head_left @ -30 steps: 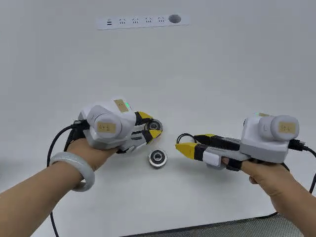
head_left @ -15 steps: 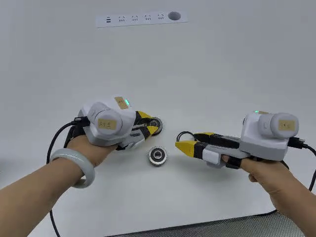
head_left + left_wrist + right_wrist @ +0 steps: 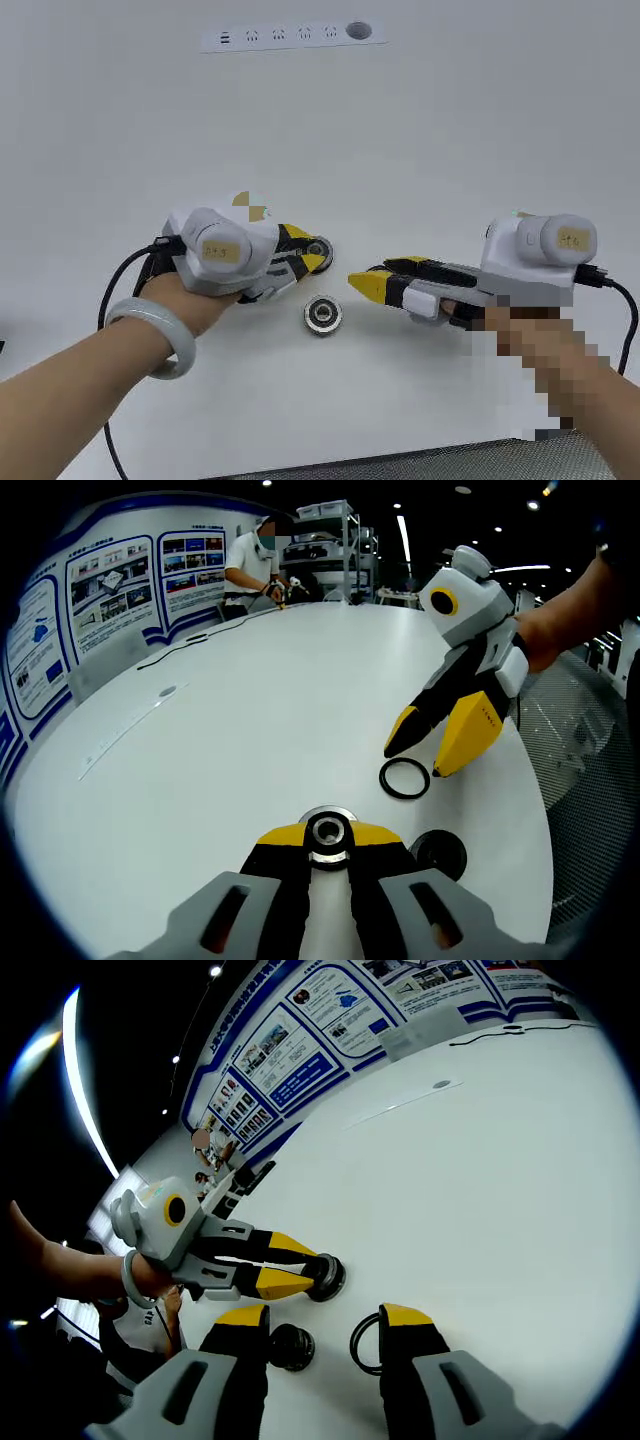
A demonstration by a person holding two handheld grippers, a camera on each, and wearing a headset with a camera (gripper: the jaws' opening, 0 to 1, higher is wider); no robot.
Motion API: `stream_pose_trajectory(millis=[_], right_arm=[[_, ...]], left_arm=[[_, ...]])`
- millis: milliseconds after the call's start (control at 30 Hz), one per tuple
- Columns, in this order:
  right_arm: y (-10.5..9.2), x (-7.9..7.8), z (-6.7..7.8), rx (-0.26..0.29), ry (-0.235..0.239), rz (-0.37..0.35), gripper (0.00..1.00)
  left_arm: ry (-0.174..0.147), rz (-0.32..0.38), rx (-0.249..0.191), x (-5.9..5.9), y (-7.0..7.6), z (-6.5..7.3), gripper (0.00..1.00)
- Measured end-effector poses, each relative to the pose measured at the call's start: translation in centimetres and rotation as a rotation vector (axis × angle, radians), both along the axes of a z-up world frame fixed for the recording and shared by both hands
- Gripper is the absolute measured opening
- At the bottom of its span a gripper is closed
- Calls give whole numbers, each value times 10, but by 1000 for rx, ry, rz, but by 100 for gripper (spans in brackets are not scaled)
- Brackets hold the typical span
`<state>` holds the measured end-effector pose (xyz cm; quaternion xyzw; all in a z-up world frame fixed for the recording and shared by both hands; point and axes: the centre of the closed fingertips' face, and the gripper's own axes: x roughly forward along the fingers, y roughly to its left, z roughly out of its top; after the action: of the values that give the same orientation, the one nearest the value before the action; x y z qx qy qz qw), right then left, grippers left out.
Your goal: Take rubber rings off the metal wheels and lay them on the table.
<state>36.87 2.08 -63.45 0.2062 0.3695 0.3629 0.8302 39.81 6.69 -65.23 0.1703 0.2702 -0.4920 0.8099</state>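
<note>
One rubber ring (image 3: pixel 383 780) lies flat on the surface, just beside the spread tips of the right gripper (image 3: pixel 372 277); its jaws stand apart and pinch nothing, and in the right gripper view the ring sits partly behind one jaw. There are two metal wheels. The held wheel (image 3: pixel 318 250) is pinched between the jaws of the left gripper (image 3: pixel 308 250), low over the surface. The second wheel (image 3: pixel 322 314) lies on the surface between the two grippers, nearer the person, touching neither. A pale bangle (image 3: pixel 160 335) circles the left wrist. The white surface (image 3: pixel 450 130) carries one power strip (image 3: pixel 290 36) at its far edge. Beyond it are wall posters (image 3: pixel 120 580), a shelving rack (image 3: pixel 335 540) and a person (image 3: pixel 250 565) at the far end
</note>
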Motion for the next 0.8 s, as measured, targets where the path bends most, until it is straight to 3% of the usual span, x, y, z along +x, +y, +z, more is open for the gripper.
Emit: stream_pose_trajectory(millis=[500,800], right_arm=[[24,16,2,57,31,-1,43],[34,22,-1,52,37,19,40]], left_arm=[[1,9,-7,1,0,0,13],[0,11,-11,0,0,0,13]])
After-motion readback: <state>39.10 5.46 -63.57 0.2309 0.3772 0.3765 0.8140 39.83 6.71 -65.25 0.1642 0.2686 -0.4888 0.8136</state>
